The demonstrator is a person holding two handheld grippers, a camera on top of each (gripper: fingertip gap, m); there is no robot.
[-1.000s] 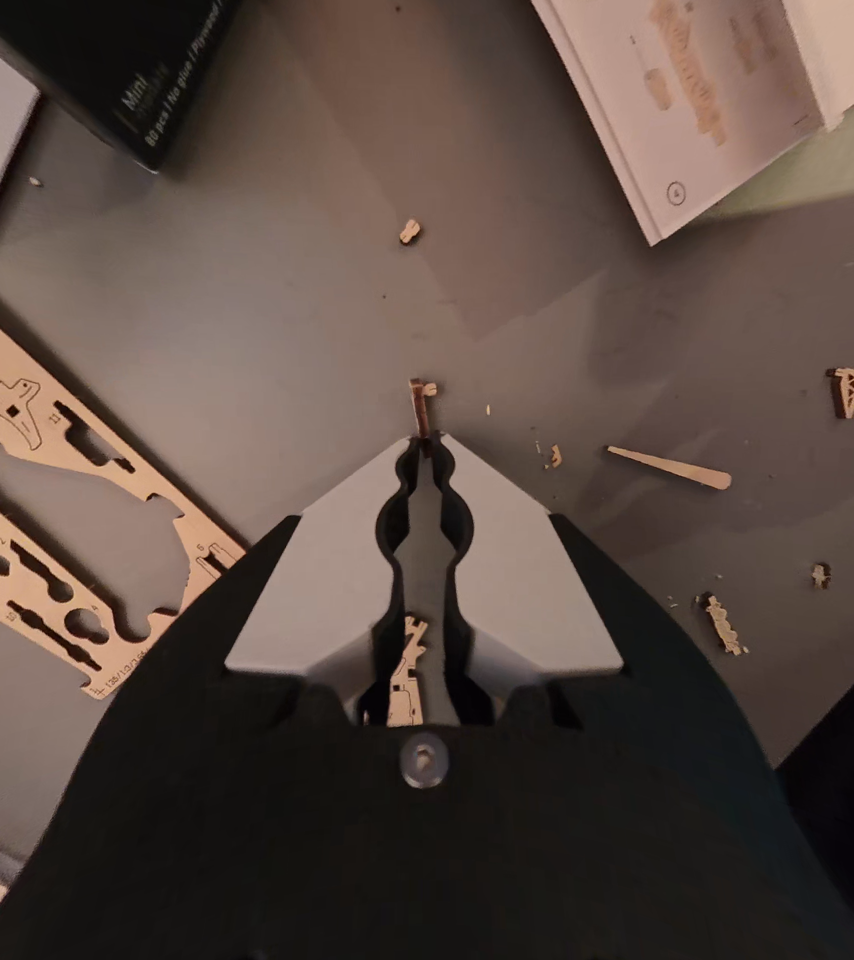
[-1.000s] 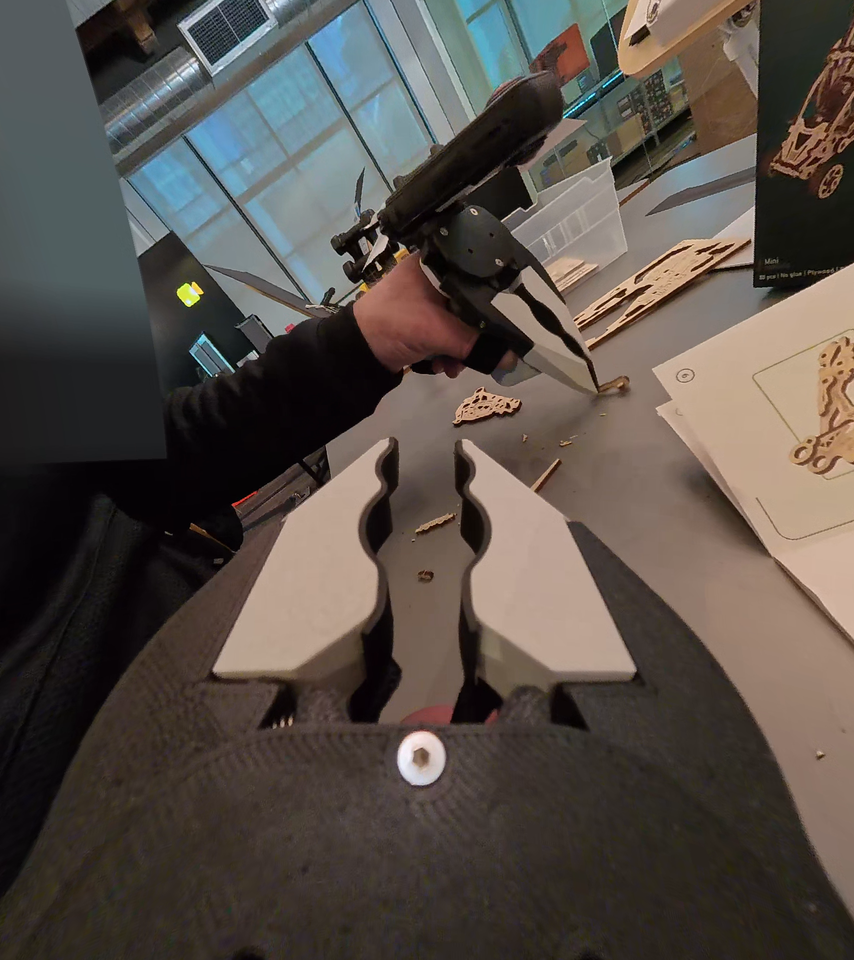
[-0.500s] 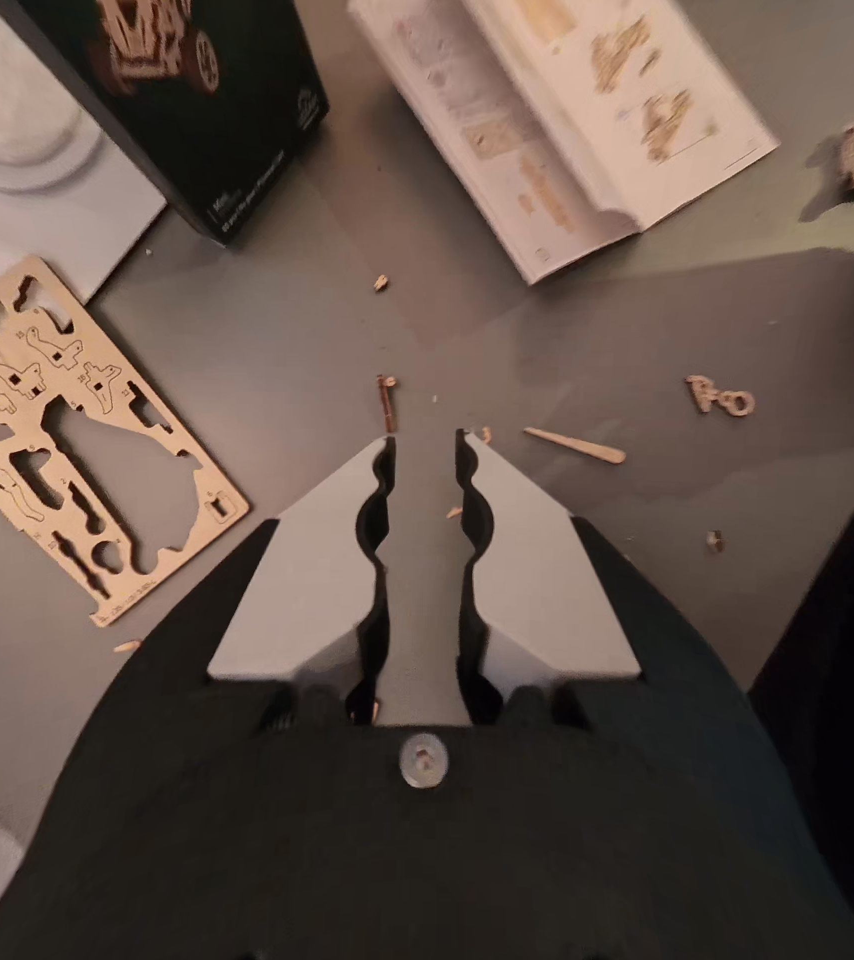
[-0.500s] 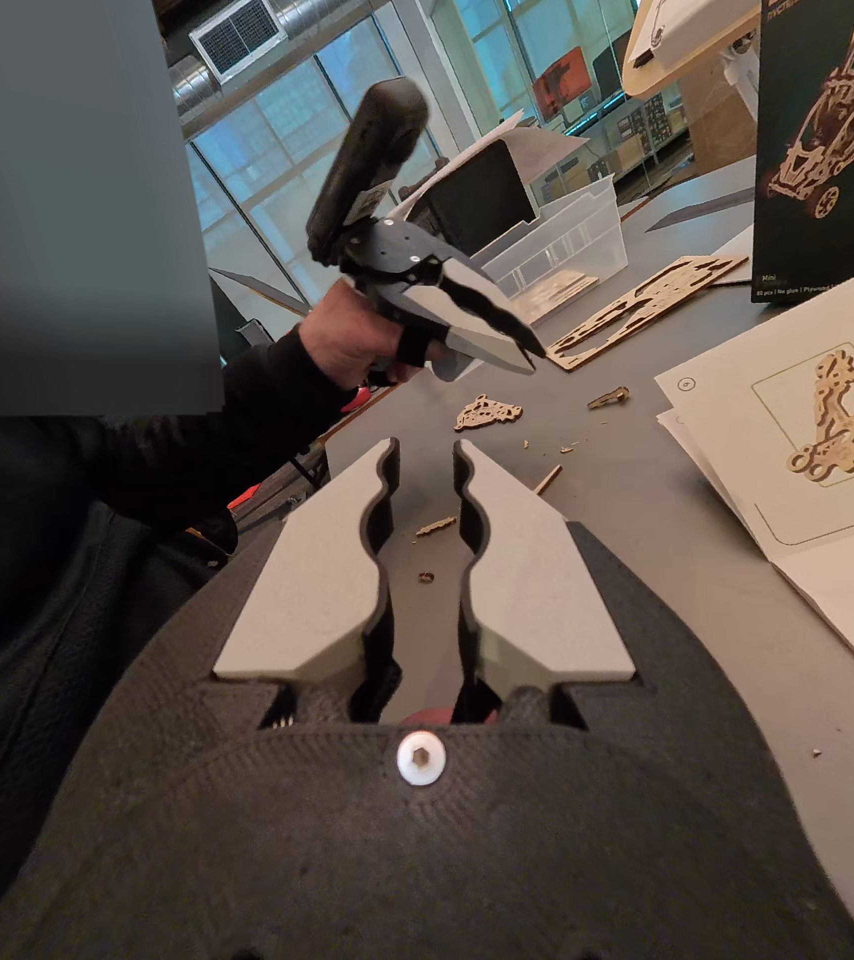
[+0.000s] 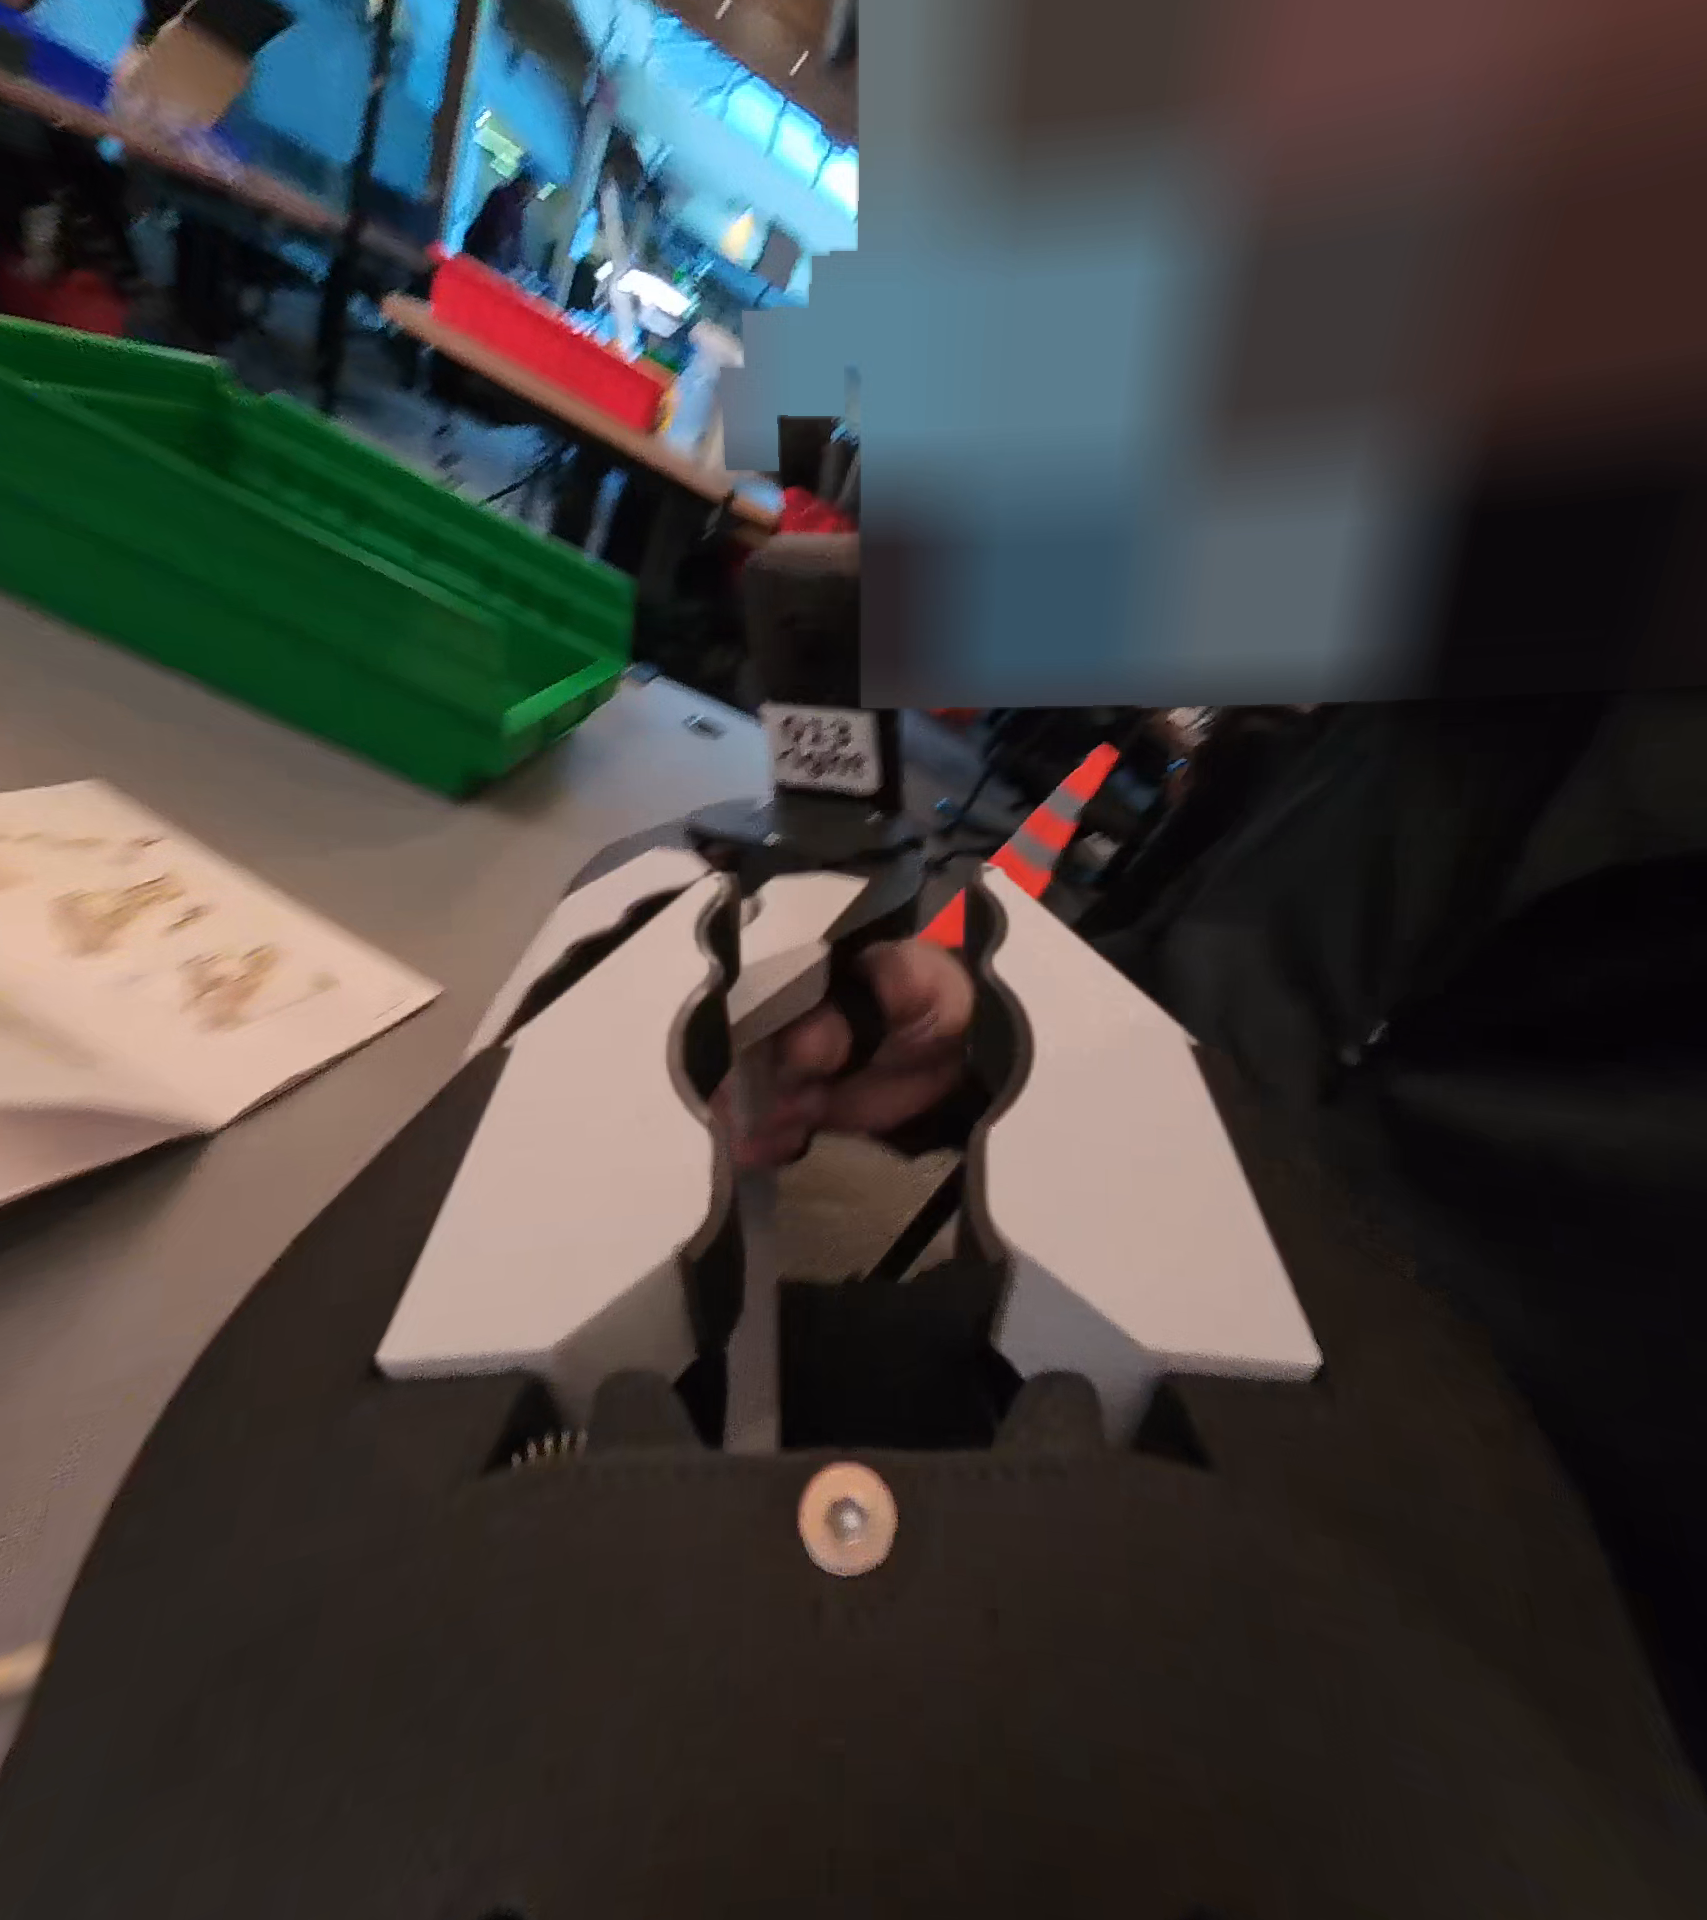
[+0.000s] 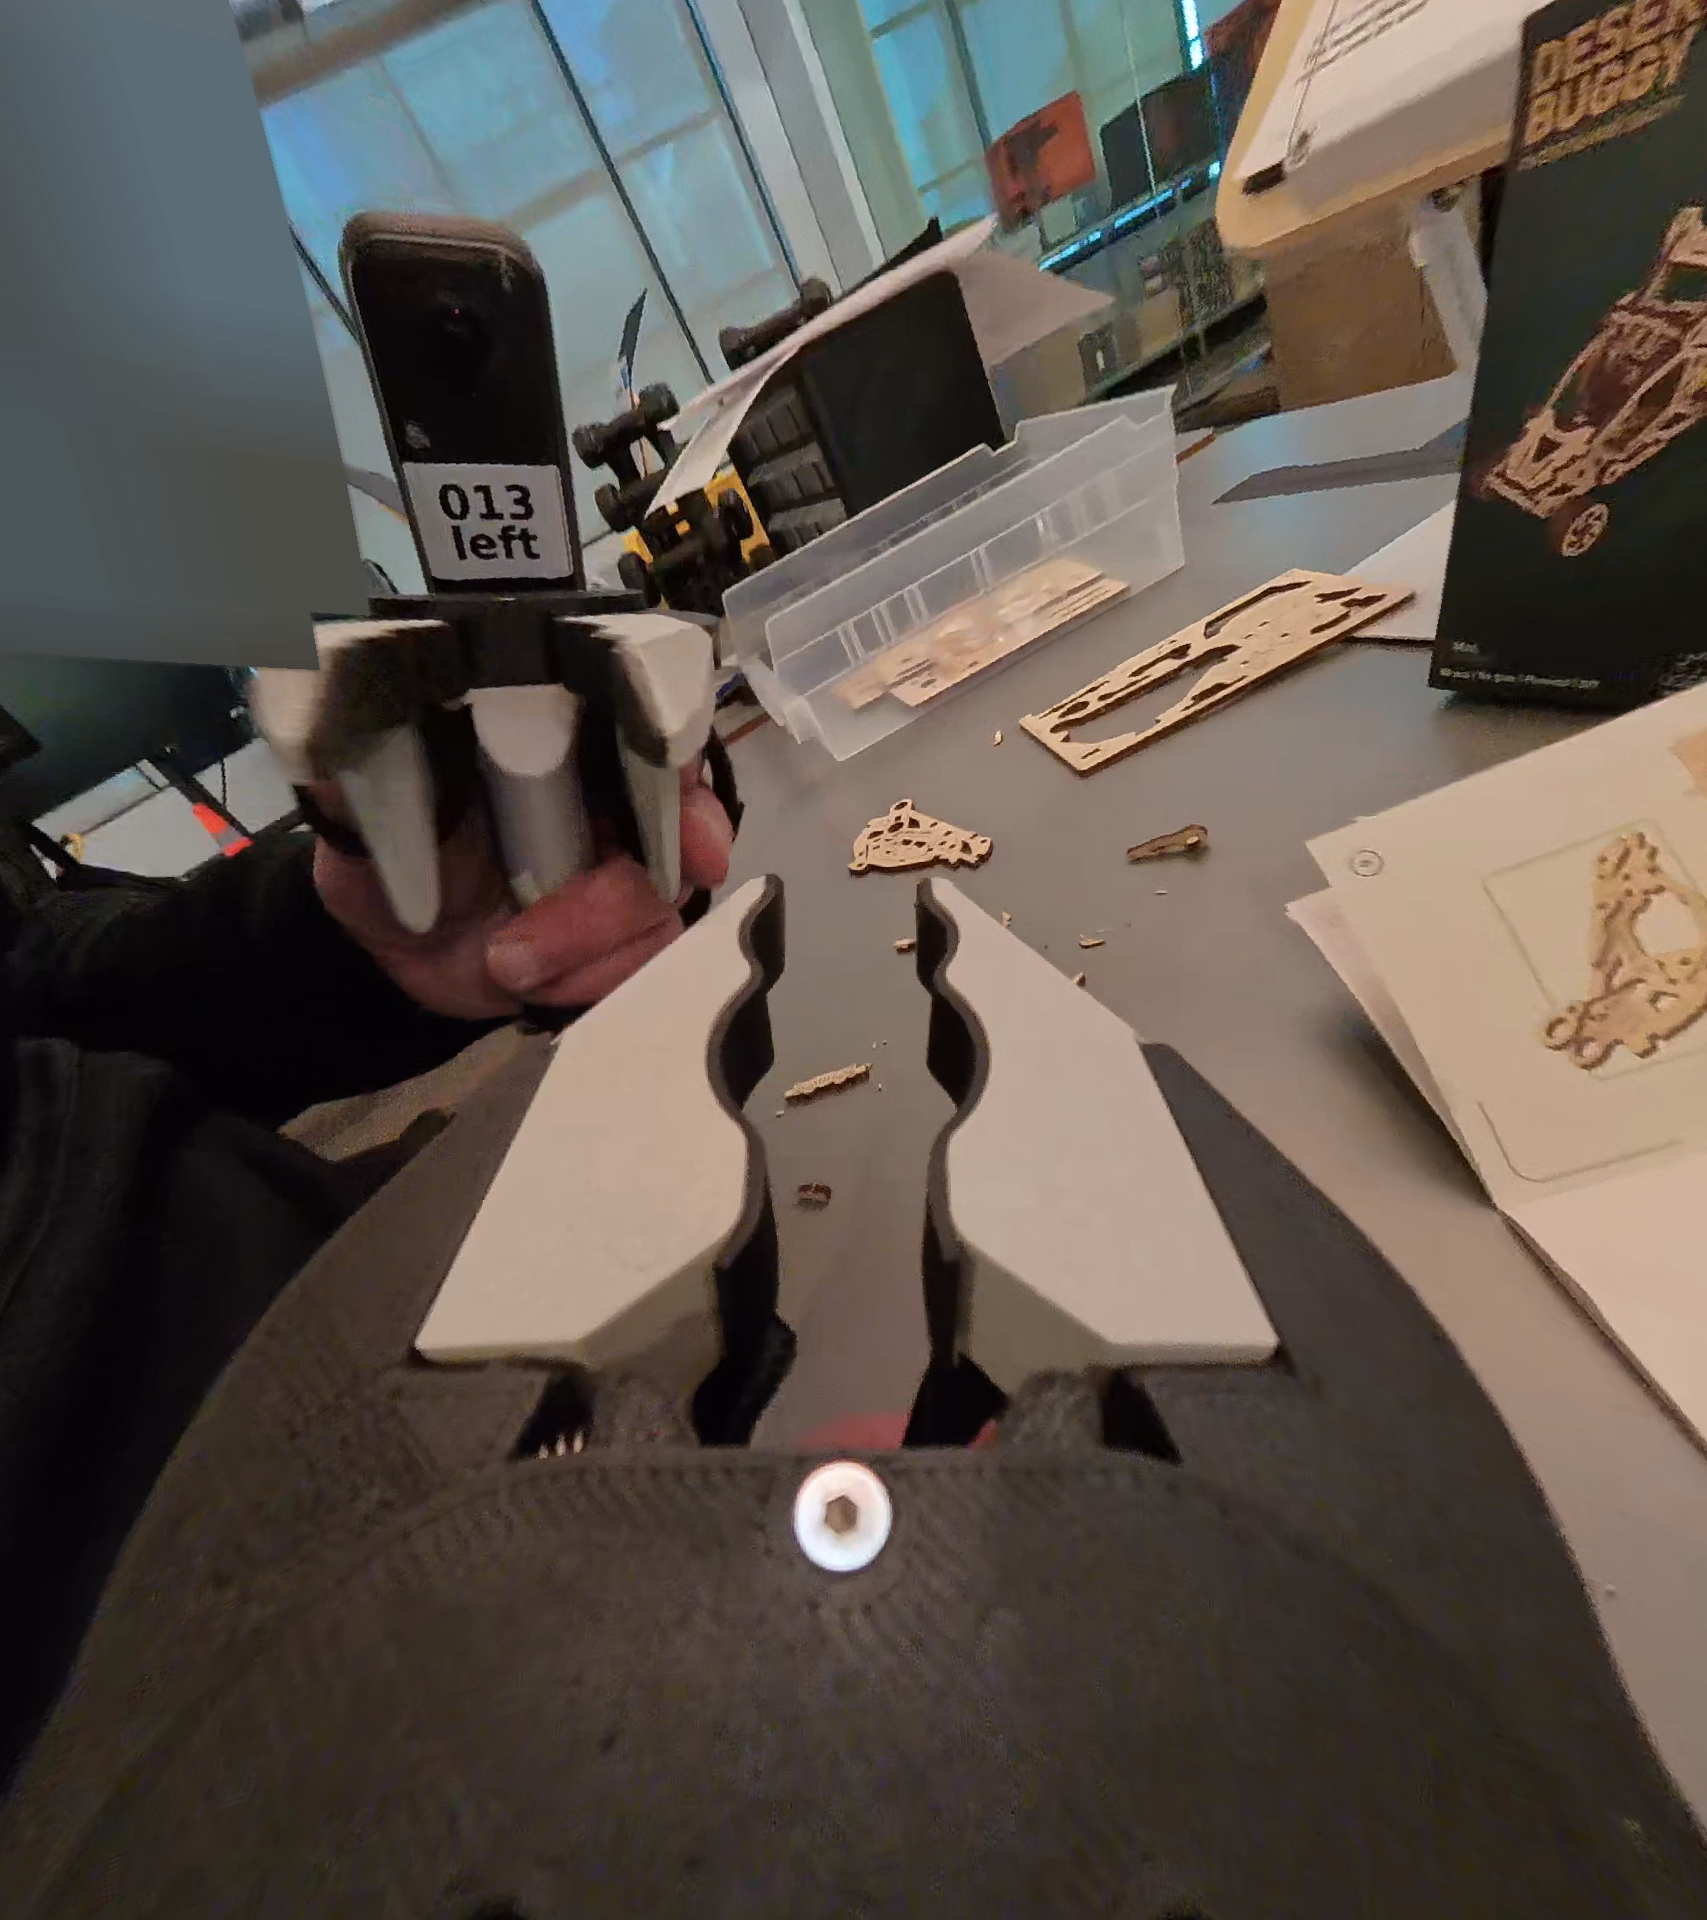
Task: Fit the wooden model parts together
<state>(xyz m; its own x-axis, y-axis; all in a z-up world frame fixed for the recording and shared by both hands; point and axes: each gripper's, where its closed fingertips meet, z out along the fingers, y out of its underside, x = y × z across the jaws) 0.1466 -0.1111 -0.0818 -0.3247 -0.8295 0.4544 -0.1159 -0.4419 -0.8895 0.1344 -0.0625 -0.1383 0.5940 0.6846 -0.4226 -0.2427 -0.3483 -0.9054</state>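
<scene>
Around your right tongs you have a clear plastic bin at upper centre of the frame, a flat cut-out plywood sheet beside it, a tall black box with a wooden buggy picture at upper right, and an open white instruction booklet at right. Your left tongs are raised at left of the frame, spread wide, nothing between the fingers. The right tongs are also spread and pinch nothing. A small pale wooden lattice part lies on the grey table just above the right fingertips, a thin wooden strip between the fingers. Both tongs carry white labels; the box has printed lettering.
</scene>
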